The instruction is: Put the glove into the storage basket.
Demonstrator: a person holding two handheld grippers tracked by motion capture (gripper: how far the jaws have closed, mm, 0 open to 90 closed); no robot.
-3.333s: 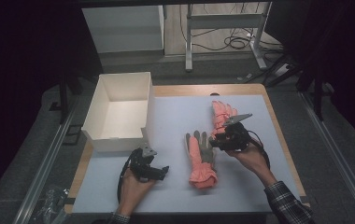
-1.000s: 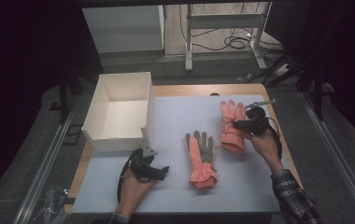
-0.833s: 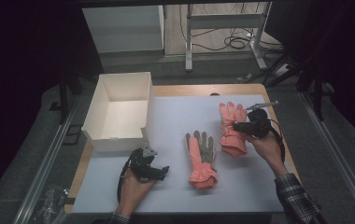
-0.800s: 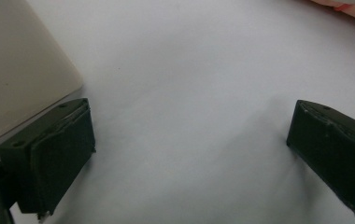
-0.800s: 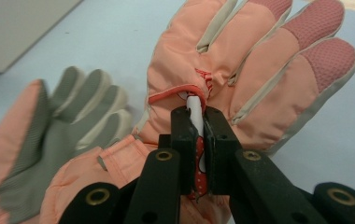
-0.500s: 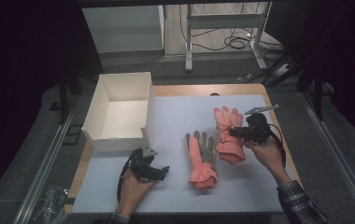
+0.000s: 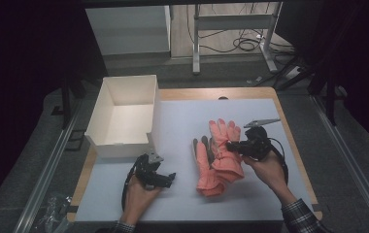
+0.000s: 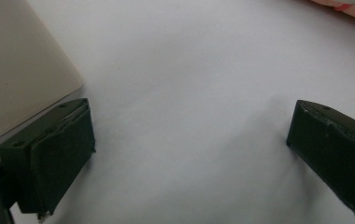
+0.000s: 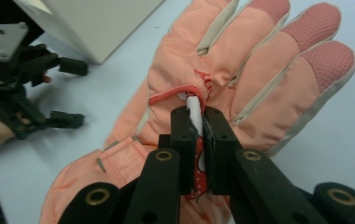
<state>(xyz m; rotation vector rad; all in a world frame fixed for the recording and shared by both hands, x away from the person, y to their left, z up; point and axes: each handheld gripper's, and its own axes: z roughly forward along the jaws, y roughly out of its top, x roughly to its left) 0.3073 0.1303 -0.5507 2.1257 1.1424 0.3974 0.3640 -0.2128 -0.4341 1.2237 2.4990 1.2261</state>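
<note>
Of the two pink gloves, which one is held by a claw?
The right-hand glove, with fingers pointing away from the person. The right claw pinches its back, and it overlaps the other glove, which lies free with a grey thumb.

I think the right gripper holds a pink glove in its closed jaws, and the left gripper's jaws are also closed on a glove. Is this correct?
Not quite. The right gripper does pinch the pink glove, but the left gripper holds nothing: the left gripper view shows its jaws wide apart over the bare white mat.
</note>
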